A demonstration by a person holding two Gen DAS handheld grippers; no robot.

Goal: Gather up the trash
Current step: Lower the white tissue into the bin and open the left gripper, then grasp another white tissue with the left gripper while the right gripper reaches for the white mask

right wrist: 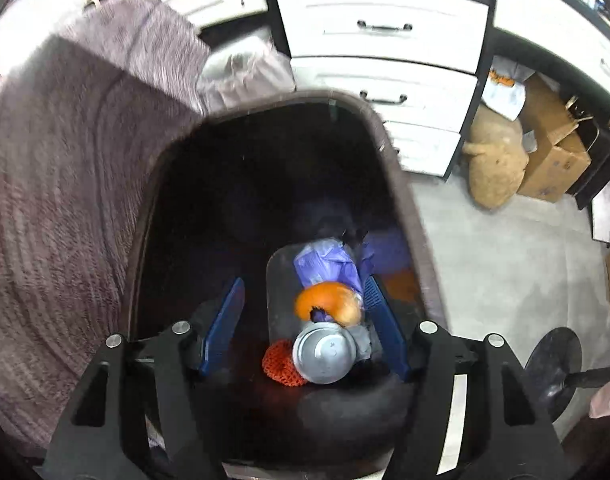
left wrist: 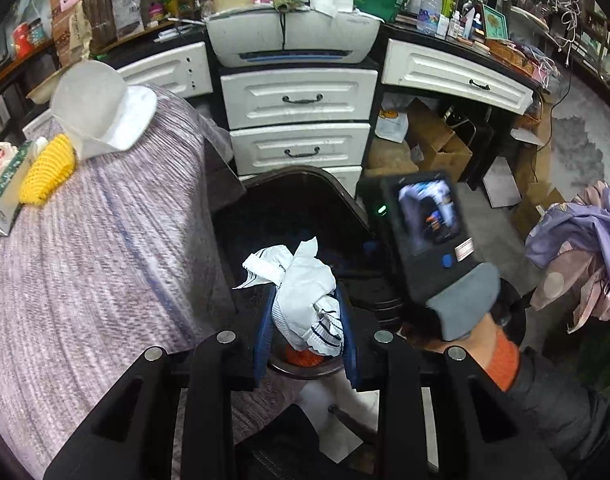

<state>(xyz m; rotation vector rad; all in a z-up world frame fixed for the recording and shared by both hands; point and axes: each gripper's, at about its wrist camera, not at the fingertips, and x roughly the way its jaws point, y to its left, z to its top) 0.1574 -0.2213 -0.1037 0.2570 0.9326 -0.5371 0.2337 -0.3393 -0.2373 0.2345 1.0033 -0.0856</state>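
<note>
While clamped between the blue-padded fingers of the left gripper (left wrist: 308,332), crumpled white wrapper with dark stripes (left wrist: 305,292) held directly over the dark, oval-mouthed plastic trash bin (left wrist: 337,188), apparently so that a release drops it straight in. Right gripper (right wrist: 305,320) poised just above the same bin with fingers spread wide and nothing between the pads, probably having no load to carry. Beneath it, at the bottom of the bin: a round grey metal lid (right wrist: 325,354), an orange peel-like piece (right wrist: 325,300), an orange net ball (right wrist: 281,364) and crumpled purple plastic (right wrist: 325,260), all touching in one heap. Beside the bin on its left, a mauve knitted blanket (left wrist: 105,240) carrying a yellow crocheted piece (left wrist: 47,170) and a white paper sheet (left wrist: 101,104). Farther back, white panelled drawers with dark handles (left wrist: 301,98), a grey-white printer (left wrist: 285,36) on top. Judging by this, wrapper drop next.
</note>
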